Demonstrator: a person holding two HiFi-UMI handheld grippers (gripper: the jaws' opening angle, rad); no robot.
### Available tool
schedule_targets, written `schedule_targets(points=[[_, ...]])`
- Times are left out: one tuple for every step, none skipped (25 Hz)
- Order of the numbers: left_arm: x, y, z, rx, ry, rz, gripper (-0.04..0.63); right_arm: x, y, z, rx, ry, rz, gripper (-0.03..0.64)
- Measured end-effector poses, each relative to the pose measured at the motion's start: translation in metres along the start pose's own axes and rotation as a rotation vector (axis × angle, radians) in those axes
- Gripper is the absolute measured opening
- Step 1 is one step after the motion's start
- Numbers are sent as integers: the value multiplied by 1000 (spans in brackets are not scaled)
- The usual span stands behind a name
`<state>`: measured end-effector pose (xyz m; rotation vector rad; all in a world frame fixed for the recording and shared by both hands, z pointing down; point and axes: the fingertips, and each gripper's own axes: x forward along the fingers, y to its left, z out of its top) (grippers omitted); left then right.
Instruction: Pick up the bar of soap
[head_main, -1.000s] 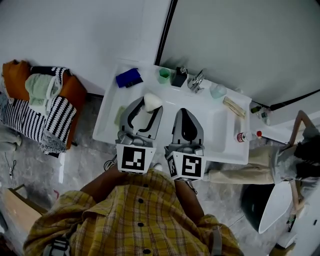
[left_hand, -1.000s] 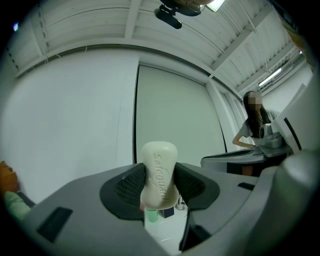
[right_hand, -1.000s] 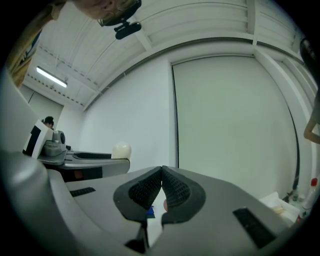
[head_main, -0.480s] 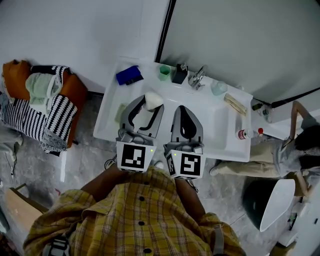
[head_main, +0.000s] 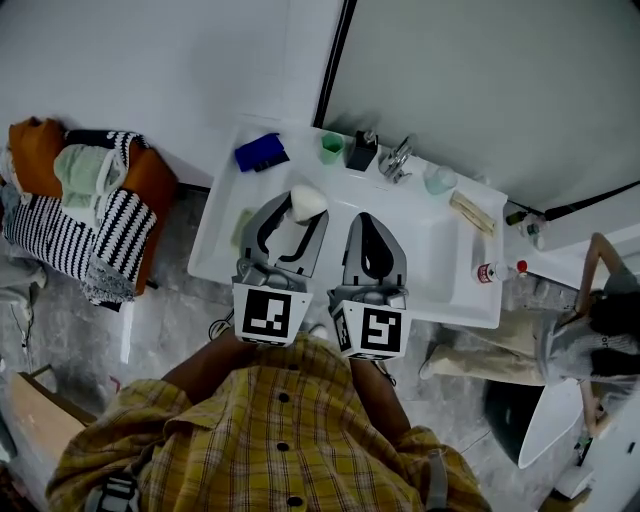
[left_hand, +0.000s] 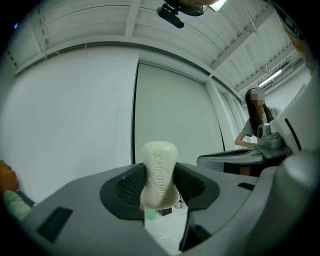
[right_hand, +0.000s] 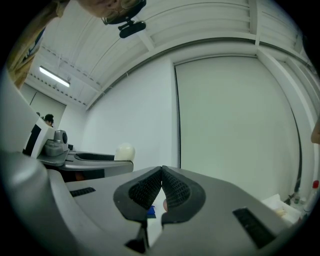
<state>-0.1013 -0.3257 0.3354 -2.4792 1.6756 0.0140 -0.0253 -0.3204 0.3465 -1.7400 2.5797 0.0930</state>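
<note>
A cream bar of soap (left_hand: 159, 174) stands upright between the ribbed pads of my left gripper (left_hand: 160, 186), which is shut on it. In the head view the soap (head_main: 305, 203) sits at the tip of the left gripper (head_main: 300, 212), held above the white sink counter (head_main: 225, 225). My right gripper (head_main: 371, 232) hangs beside it over the basin with its jaws closed together and nothing between them. In the right gripper view the pads of that gripper (right_hand: 161, 187) meet, and the soap (right_hand: 124, 151) shows at the left.
Along the back of the counter lie a blue object (head_main: 260, 153), a green cup (head_main: 331, 148), a dark container (head_main: 360, 152), the tap (head_main: 397, 159) and a pale cup (head_main: 436, 179). A bottle (head_main: 493, 271) lies at the right edge. A person (head_main: 590, 330) stands at the far right; clothes (head_main: 85, 205) are piled at the left.
Both grippers have held their places with the soap still gripped. The person at the right has shifted about.
</note>
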Motion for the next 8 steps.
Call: schedule_targets(points=[[0, 0, 0, 1, -5, 1, 189, 0, 0, -1, -1, 2, 1, 19], [0, 0, 1, 3, -13, 3, 189, -1, 0, -1, -5, 2, 3, 18], [-1, 0, 0, 3, -16, 4, 189, -1, 0, -1, -7, 0, 4, 20], [-1, 0, -2, -1, -5, 3, 189, -1, 0, -1, -6, -1, 2, 20], [-1, 0, -4, -6, 14, 2, 187, -1, -1, -1, -6, -3, 1, 19], [-1, 0, -6, -10, 28, 1, 187, -1, -1, 0, -7, -4, 0, 20], [-1, 0, -6, -12, 34, 1, 189, 0, -2, 1, -9, -5, 0, 19], [-1, 0, -6, -14, 39, 0, 189, 0, -2, 1, -10, -6, 0, 19]])
